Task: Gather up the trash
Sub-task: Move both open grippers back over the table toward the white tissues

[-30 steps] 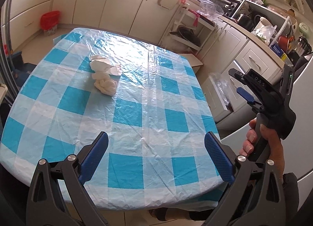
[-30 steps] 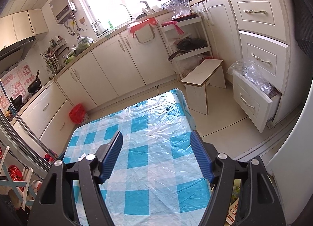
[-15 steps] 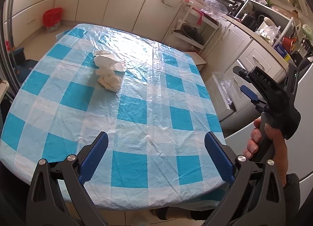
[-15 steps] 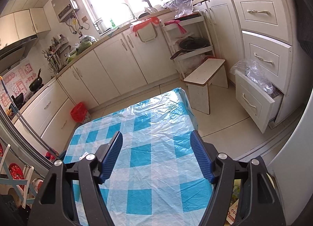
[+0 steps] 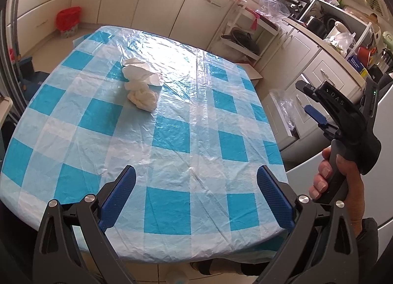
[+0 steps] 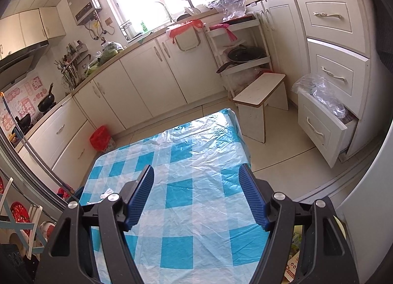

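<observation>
Crumpled white tissues [image 5: 142, 87] are lying on the checkered surface [image 5: 172, 136] toward eleven o'clock. The left tool [image 5: 196, 185] and right tool [image 6: 196, 188] are both gaping wide, gripping nothing.

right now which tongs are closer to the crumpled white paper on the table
Left. The left tongs hover open over the near edge, with the crumpled white paper straight ahead, slightly left. The right tongs are off the table's right side, with the paper at their far left.

Open tablecloth [image 5: 172, 136] before tissues [image 5: 141, 85].
</observation>
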The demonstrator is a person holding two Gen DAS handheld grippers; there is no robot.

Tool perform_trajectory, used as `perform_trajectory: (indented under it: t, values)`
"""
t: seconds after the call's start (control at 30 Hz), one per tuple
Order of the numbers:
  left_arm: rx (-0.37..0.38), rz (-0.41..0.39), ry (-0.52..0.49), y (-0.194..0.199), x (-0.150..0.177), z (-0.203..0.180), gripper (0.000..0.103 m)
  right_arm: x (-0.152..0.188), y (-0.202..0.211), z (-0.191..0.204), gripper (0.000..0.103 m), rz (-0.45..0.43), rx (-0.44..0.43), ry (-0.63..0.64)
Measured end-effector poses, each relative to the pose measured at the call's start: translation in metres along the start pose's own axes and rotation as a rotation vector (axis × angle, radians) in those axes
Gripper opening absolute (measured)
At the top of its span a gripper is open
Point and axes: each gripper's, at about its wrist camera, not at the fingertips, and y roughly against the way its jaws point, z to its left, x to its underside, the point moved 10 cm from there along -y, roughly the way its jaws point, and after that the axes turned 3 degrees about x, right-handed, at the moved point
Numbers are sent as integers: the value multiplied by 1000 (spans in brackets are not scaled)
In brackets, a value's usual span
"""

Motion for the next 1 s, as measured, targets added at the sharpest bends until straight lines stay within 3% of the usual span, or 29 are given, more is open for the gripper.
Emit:
perform_trajectory:
  t: [1.0]
  values:
    - [-18, 11, 24, -4, 4, 13, 95, 3, -1, 5, 69, 6, -6, 12]
